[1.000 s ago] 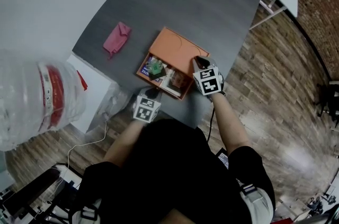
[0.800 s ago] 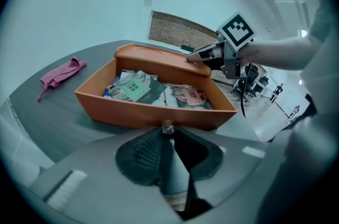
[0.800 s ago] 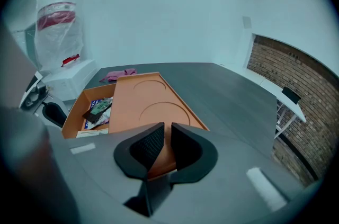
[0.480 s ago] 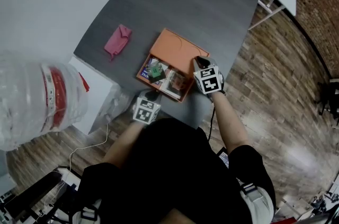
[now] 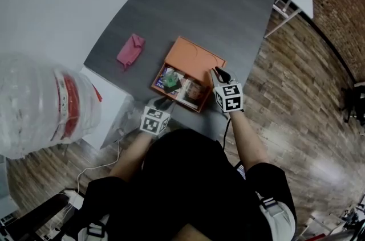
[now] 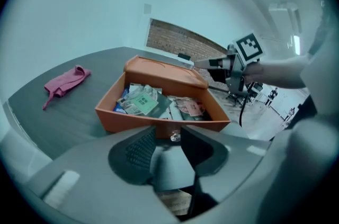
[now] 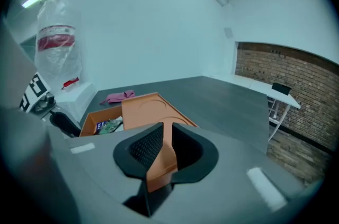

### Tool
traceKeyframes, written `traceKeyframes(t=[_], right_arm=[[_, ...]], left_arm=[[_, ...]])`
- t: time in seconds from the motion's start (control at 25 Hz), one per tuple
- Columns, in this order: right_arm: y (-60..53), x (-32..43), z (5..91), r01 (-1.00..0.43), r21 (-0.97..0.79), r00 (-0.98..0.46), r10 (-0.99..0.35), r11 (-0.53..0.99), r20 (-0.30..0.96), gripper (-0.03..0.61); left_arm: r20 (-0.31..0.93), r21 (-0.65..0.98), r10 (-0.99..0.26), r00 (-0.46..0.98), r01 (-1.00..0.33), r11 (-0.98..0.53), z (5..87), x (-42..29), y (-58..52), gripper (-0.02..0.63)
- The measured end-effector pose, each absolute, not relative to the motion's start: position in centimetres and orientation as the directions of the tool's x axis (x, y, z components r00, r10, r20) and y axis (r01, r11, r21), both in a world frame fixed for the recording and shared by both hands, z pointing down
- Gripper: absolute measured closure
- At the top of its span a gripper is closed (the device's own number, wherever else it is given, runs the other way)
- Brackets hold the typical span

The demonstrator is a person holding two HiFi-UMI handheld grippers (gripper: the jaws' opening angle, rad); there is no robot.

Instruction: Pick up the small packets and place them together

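Note:
An orange box (image 5: 161,88) sits on the dark table, with several small packets (image 5: 177,83) inside. Its orange lid (image 5: 197,57) lies over the far half. My right gripper (image 5: 215,72) is shut on the lid's near right edge; in the right gripper view the lid (image 7: 145,109) fills the gap of the gripper (image 7: 167,135), whose jaws have just been opening slightly. My left gripper (image 6: 168,138) is at the box's front wall (image 6: 132,117). Its jaws have just been opening and stand apart around a small metal knob (image 6: 174,136) without touching it. The packets (image 6: 143,101) lie just behind that wall.
A pink cloth (image 5: 130,50) lies on the table left of the box. A large plastic-wrapped bottle (image 5: 40,103) with a red band stands at the left on a white unit (image 5: 108,114). The table's near edge runs just below the box; wooden floor lies to the right.
The head view has shifted a little, so the box sits slightly lower and to the right in it. Both grippers stay at the box, and the lid keeps its place.

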State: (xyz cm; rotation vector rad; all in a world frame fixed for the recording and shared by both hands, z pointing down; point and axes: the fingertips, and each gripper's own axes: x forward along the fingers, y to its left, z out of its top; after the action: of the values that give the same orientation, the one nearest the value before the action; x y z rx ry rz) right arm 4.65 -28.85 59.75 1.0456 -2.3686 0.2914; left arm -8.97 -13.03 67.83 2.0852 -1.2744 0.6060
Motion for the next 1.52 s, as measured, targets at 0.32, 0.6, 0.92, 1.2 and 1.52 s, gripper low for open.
traceKeyframes(t=[0.32,0.6,0.92,1.2,1.52], right_arm=[[-25.4,6.7,55.3,-0.808,-0.015,-0.541,-0.733,0.589,0.412,0.558],[-21.4,7.4,51.6,-0.857,-0.047,-0.502,-0.81,0.513,0.304,0.571],[-19.1,3.8,52.0,-0.794,-0.088,-0.594,-0.737,0.601,0.323,0.573],[-20.0,-3.2,55.3,-0.64,-0.113,-0.716,-0.536,0.76,0.447,0.572],[-21.0,-6.2,59.6,-0.575,-0.238,-0.722,-0.349,0.782,0.597,0.56]], left_arm=[[0.483,0.25,-0.757,0.44,-0.898,-0.363,61.6,-12.4,-15.1,0.479],[0.259,0.24,-0.842,0.473,-0.876,-0.418,55.6,-13.2,-16.0,0.559],[0.229,0.212,-0.852,0.471,-0.878,-0.429,54.0,-14.1,-15.6,0.586],[0.215,0.203,-0.891,0.4,-0.911,-0.36,53.3,-15.1,-14.9,0.589],[0.22,0.241,-0.914,0.341,-0.927,-0.288,53.9,-15.8,-14.9,0.591]])
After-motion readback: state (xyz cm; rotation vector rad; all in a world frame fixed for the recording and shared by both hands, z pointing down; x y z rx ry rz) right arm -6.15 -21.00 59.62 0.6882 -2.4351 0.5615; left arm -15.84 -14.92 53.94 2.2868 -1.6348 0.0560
